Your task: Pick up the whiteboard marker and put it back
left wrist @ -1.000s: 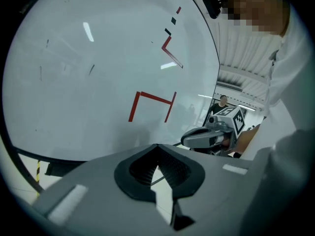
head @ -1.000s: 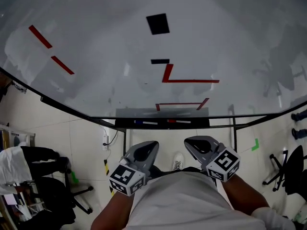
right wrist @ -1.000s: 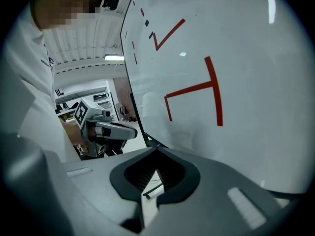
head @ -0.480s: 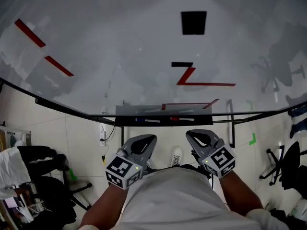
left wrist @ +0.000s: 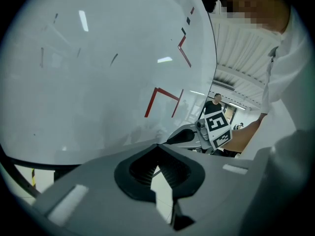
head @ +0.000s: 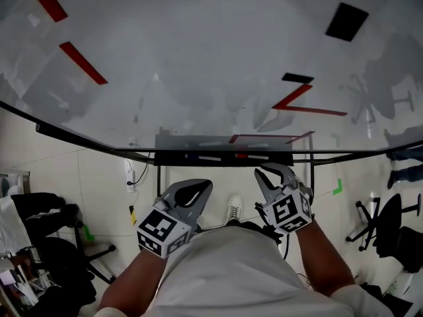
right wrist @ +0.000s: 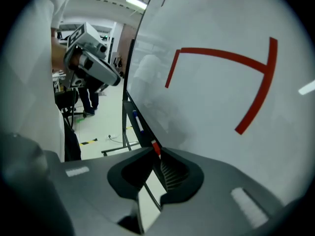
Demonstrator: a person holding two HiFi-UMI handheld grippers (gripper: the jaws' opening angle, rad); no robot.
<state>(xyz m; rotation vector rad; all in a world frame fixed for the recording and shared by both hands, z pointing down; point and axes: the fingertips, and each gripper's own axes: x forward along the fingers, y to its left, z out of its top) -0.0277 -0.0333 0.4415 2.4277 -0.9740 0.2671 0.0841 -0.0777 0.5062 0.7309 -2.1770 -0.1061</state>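
Okay, lower left of centre in the head view sits the left gripper (head: pixel 205 185), jaws closed tip to tip, nothing held. Above it at mid-frame, the tray (head: pixel 281 158) under the whiteboard (head: pixel 198 78) holds a blue whiteboard marker (head: pixel 198 156) and, right of that, a red whiteboard marker (head: pixel 246 156). Just below the tray is the right gripper (head: pixel 264 173), jaws also pressed together, empty, tips near the red one.

A black office chair (head: pixel 390 224) stands on the tiled floor (head: pixel 99 177) near a green tape mark (head: pixel 338 187).
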